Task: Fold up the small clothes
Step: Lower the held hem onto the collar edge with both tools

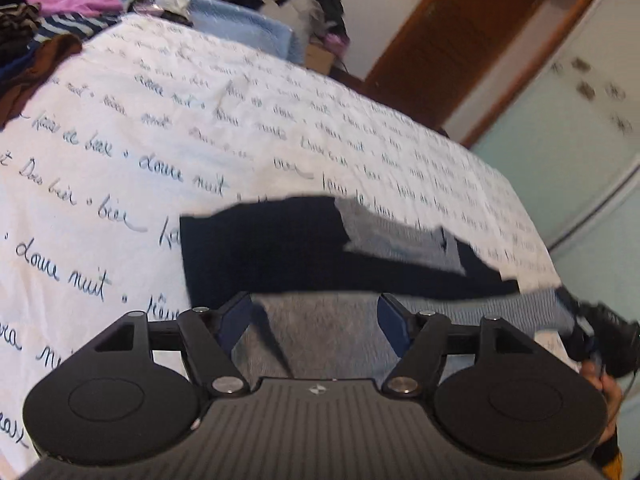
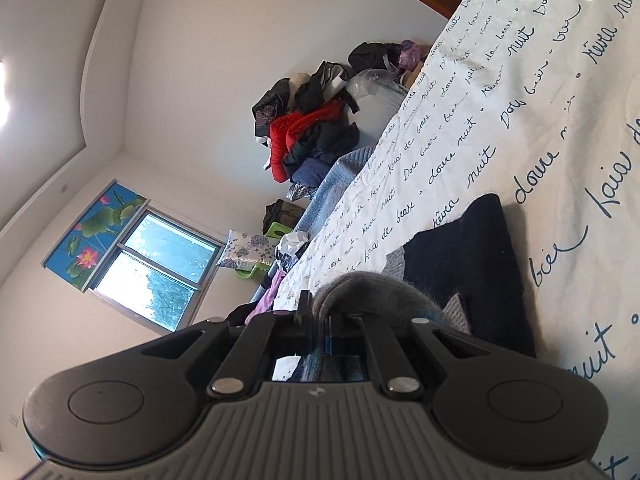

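Clothes awaiting folding are heaped at ten o'clock in the left wrist view, a loose pile (image 1: 48, 28) at the far edge of the bed sheet (image 1: 168, 128), which is white and printed with script. The left gripper (image 1: 314, 322) is seen with its jaws spread, nothing pinched between them; a grey knitted part of the small garment (image 1: 320, 344) lies beneath the gap, and its dark navy part spreads just beyond, toward twelve o'clock. At four o'clock in that view the right gripper (image 1: 600, 332) is glimpsed at the garment's grey end, with a hand just below it. In the right wrist view the right gripper (image 2: 320, 320) is pressed together on a bunched grey fold of the garment (image 2: 372, 292), whose dark part lies on the sheet (image 2: 540, 100) at two o'clock. A fold is judged to be in hand: one side has been let go while the other is held. Next, the pinched edge would need carrying across and laying flat.
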The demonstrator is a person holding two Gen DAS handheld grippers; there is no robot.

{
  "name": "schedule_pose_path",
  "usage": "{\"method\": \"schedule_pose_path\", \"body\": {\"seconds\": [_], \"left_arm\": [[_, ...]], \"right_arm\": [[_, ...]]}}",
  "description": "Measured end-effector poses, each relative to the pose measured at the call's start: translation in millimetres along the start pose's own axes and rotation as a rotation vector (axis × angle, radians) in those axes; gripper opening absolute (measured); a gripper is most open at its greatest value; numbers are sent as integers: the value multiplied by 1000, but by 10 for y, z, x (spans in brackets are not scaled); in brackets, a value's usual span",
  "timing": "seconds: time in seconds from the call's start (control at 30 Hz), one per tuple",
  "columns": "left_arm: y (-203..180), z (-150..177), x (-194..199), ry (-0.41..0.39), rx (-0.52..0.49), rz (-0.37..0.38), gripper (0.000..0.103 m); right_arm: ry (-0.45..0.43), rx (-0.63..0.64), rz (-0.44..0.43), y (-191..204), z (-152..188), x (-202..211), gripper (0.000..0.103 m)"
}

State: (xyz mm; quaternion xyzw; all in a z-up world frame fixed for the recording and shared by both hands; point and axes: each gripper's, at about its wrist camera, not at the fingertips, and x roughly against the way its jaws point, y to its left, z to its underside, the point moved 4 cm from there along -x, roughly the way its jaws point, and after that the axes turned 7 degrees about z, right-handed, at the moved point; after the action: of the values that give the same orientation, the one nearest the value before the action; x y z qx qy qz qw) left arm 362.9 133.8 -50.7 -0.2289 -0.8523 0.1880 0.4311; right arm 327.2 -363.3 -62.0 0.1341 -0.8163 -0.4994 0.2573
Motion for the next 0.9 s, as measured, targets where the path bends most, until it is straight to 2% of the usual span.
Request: {"method": "schedule_pose_path", "body": {"seconds": [0.07,0.17,0.33,0.43,0.47,0.53,0.57,0.6,0.67,0.77,0.9], "left_arm": [[57,97,20,33,57,44,67],[98,186,-8,35,106,76,67],[137,258,-237,53,175,97,64],[183,294,-392,51,234,139,61],[204,311,-434,47,254,139,57],[243,336,-487,24,281,145,42],[260,350,-496,11,301,158,23],[272,361,-508,10,323,185,9],[261,386,-484,-16,342,209,6],[147,361,-344,-78,273,206,5],[30,228,-77,-163,241,233,5]], "right_arm": [[2,2,4,-7,4,-7,6],[8,3,8,-19,8,-29,6],[13,2,11,-21,36,-35,6],[14,12,11,3,36,-26,6],[14,12,11,4,35,-24,6],[16,12,11,4,33,-34,6],[17,12,11,-1,36,-38,6],[19,11,12,-6,40,-43,7],[25,14,12,-15,53,-57,7],[28,16,15,-21,44,-66,7],[2,45,28,18,-5,-17,7]]}}
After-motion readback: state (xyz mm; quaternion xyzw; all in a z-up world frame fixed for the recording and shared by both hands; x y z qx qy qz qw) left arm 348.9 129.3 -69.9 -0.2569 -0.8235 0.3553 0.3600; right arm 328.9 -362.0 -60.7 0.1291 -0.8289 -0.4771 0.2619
